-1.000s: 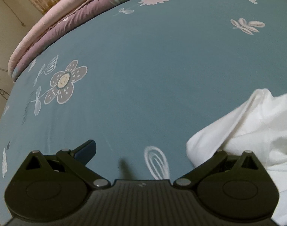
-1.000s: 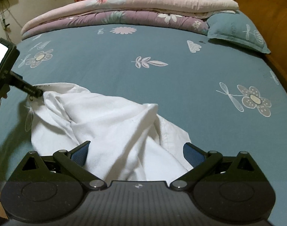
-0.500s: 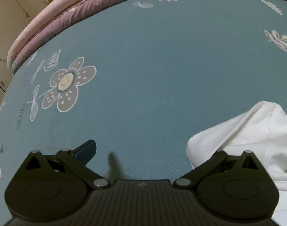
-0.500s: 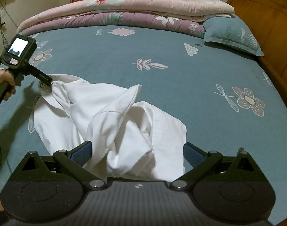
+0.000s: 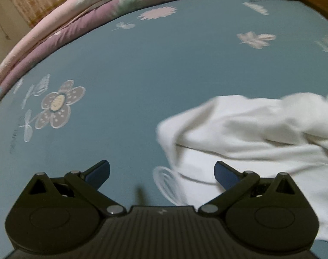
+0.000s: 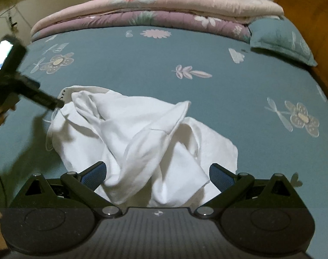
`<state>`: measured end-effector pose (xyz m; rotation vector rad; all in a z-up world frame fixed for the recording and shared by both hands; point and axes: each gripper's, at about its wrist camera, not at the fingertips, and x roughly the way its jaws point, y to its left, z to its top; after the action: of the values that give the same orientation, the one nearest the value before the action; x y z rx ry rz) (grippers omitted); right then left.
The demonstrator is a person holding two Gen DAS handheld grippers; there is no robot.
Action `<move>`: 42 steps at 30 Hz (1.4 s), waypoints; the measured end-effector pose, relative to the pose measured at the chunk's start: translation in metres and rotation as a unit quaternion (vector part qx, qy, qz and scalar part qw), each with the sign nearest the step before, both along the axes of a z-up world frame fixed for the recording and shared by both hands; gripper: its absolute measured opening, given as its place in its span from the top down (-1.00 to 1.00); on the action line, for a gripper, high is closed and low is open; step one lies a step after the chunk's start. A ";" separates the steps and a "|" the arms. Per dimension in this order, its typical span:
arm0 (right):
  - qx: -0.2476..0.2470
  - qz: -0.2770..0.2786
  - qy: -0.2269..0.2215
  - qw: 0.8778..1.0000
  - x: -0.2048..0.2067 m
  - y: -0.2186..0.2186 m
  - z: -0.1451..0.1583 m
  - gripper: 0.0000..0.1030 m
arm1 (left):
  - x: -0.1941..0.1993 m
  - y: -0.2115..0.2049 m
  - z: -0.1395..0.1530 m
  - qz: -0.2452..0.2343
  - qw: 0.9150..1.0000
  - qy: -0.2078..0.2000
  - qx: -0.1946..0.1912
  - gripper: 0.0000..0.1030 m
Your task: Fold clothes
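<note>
A crumpled white shirt (image 6: 129, 133) lay unfolded on the blue bed (image 6: 142, 64), just released by the now-spread left gripper (image 5: 161, 171), with the right gripper (image 6: 157, 173) spread over its near edge.

A home bedroom: a bed with a teal flower-print sheet (image 6: 142, 69), folded pink and purple quilts (image 6: 164, 10) at 12 o'clock, a matching pillow (image 6: 280, 38) and wooden headboard (image 6: 310, 21) at 2 o'clock.

one white garment (image 6: 142, 133), two folded quilts (image 6: 155, 10), seemingly one pillow (image 6: 280, 38), two grippers (image 6: 156, 173) (image 5: 161, 171)
</note>
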<state>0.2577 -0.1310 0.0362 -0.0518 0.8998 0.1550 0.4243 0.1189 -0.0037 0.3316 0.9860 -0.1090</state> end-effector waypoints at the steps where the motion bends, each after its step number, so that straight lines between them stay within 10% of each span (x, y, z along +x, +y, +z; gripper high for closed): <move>1: 0.001 -0.006 0.006 1.000 0.003 -0.001 -0.003 -1.00 | -0.006 -0.004 0.002 -0.003 1.000 0.001 -0.008 -0.99; 17: -0.140 0.002 0.005 0.990 0.074 -0.074 -0.031 -1.00 | -0.082 -0.070 -0.009 0.052 0.993 0.020 -0.109 -0.99; 24: -0.106 0.015 -0.004 0.994 0.121 -0.092 -0.035 -1.00 | -0.106 -0.078 -0.010 0.093 0.988 0.022 -0.122 -0.99; 33: 0.016 0.126 -0.037 0.991 0.049 -0.076 0.015 -1.00 | -0.103 -0.085 -0.014 0.082 0.989 0.036 -0.116 -0.99; 42: -0.047 0.081 0.011 0.996 0.038 -0.040 -0.039 -1.00 | -0.098 -0.081 -0.022 0.046 0.993 0.040 -0.103 -0.99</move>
<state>0.2958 -0.1708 -0.0030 -0.2104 0.9247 0.2650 0.3259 0.0381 -0.0258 0.0923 1.0575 -0.1410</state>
